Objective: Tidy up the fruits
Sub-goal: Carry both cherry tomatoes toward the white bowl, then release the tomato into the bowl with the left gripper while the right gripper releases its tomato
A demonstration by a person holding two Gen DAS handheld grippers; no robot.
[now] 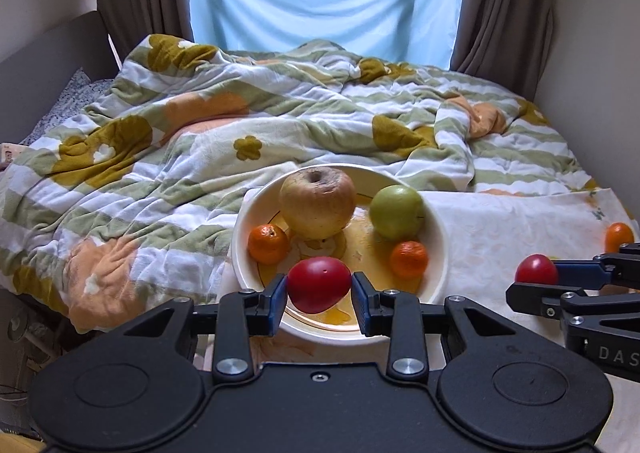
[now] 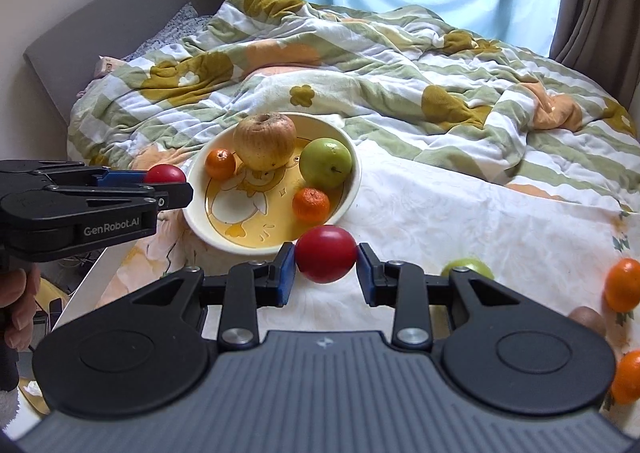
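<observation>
- Your left gripper (image 1: 319, 290) is clamped on a red fruit (image 1: 319, 284), both blue pads pressed to its sides; it hangs over the near rim of the bowl (image 1: 438, 231).
- Your right gripper (image 2: 326, 258) is closed on a second red fruit (image 2: 326, 253), held above the white cloth (image 2: 460, 213), just to the near right of the bowl.
- The bowl sits on the near part of the bed, at the cloth's left end. Its far side touches the rumpled flowered quilt (image 1: 180, 141); its left side is close to the bed's edge.
- Inside it: a big yellowish apple (image 1: 317, 203) at the back, a green apple (image 1: 396, 212) to its right, one small orange (image 1: 268, 243) on the left and another small orange (image 1: 409, 258) on the right. The middle and near floor of the bowl lie bare.
- Open cloth stretches right of the bowl, with room to move there.
- At the right of the cloth lie loose pieces: a green fruit (image 2: 470, 268) partly behind your right gripper, two oranges (image 2: 623, 284) at the picture's rim, and a brownish round thing (image 2: 587, 319), possibly a kiwi, too much at the edge to tell.
- A hand (image 2: 18, 307) shows below the left gripper's handle.
</observation>
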